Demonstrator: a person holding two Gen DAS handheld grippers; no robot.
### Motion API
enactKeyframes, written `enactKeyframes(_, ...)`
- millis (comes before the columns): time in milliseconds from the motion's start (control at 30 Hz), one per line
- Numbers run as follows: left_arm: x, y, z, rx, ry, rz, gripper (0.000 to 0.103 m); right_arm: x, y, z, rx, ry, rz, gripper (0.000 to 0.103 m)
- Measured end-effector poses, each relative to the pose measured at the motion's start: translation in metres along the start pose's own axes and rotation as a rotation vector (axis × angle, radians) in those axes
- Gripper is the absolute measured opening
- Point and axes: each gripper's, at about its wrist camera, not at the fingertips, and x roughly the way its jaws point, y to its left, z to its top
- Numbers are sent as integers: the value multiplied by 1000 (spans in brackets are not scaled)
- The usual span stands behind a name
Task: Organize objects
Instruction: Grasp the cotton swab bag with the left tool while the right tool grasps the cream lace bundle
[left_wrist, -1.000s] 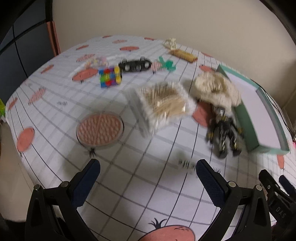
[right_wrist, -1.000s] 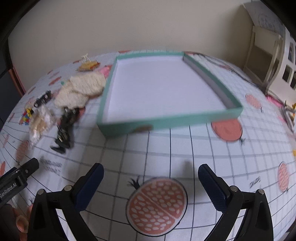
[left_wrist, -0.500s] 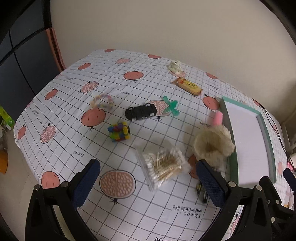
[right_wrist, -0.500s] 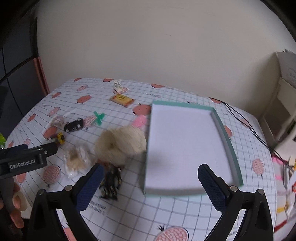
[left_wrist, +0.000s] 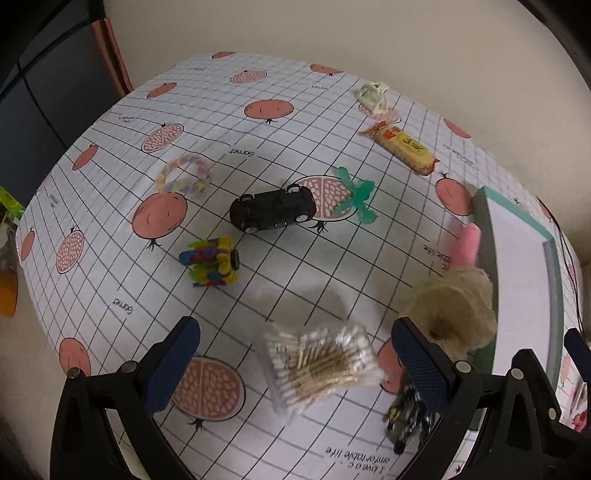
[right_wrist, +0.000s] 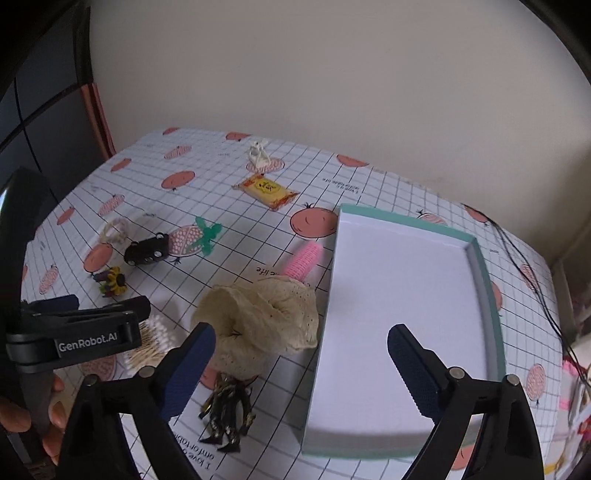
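**Both tools open above cluttered tabletop**

Left tool (left_wrist: 295, 354) is held w/ jaws wide apart, nothing gripped. A bag of cotton swabs (left_wrist: 321, 363) is seen just ahead, between its fingers. Further ahead lie a colourful block toy (left_wrist: 211, 261), black toy car (left_wrist: 272, 213) and rope ring (left_wrist: 183, 174). A snack bar (left_wrist: 400, 147) sits far ahead-right.

Right tool (right_wrist: 301, 354) is also spread wide, empty. A teal tray (right_wrist: 495, 295) is seen directly ahead, nothing in it. A beige crumpled cloth (right_wrist: 258, 325) lies ahead-left, touching the tray's wall; a pink roller (right_wrist: 304, 260) beyond it, a black-gold figure (right_wrist: 227, 413) nearer.
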Motion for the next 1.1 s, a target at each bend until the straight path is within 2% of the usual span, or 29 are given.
enactKeyframes(267, 29, 2, 0, -41, 64, 3, 103, 30, 2, 0, 11, 49, 52, 89)
enactKeyframes(433, 39, 8, -5, -88, 100, -22, 103, 38, 0, -3, 38, 66, 76, 84)
enactKeyframes(567, 42, 6, -7, -83, 103, 3, 103, 45, -1, -4, 55, 74, 85, 80)
enactKeyframes(733, 44, 3, -10, -88, 110, -1, 102, 53, 1, -5, 63, 91, 94, 74)
enactKeyframes(933, 50, -2, -13, -91, 129, -1, 95, 62, 7, -6, 67, 112, 107, 61)
enactKeyframes(1100, 54, -5, -14, -105, 145, -26, 85, 70, 7, -7, 88, 127, 127, 57)
